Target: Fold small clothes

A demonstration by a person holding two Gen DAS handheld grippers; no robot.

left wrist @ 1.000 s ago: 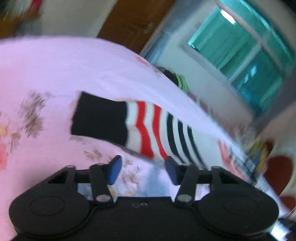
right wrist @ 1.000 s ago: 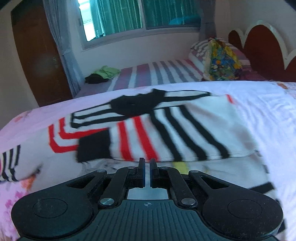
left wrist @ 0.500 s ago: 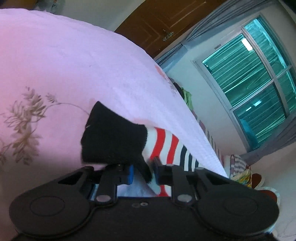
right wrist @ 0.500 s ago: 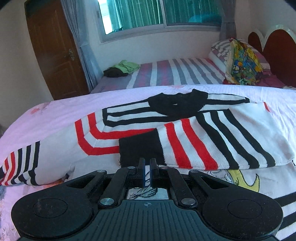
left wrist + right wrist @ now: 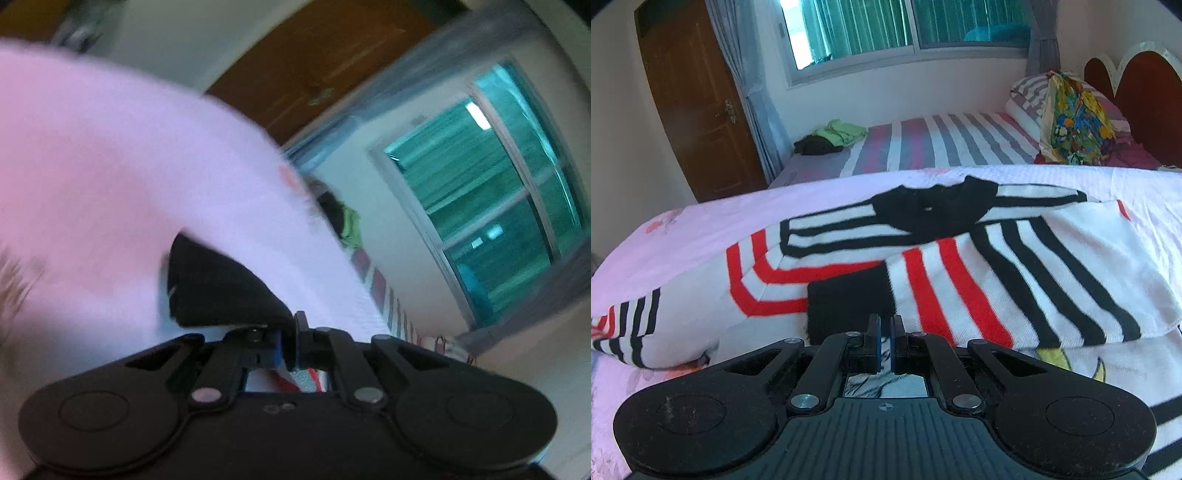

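The sweater [image 5: 960,258] is white with black and red stripes, its collar and sleeve cuff [image 5: 849,306] black. The bedspread [image 5: 720,221] is pale pink with faint flowers; the farther bed [image 5: 942,144] is striped mauve, grey and white.

This is a bedroom in a home. Two beds stand side by side: the near one under a pink floral bedspread [image 5: 849,184], the far one under a striped sheet [image 5: 942,144] with a striped pillow [image 5: 1030,88] at its head. A scalloped wooden headboard [image 5: 1137,85] backs against the wall (dark red, with a pale edge). A brown panelled door [image 5: 698,110] with a metal handle stands shut beside grey curtains [image 5: 750,81], and a wide window [image 5: 905,26] is hung with green blinds. A few folded clothes [image 5: 831,136] lie on the far bed.
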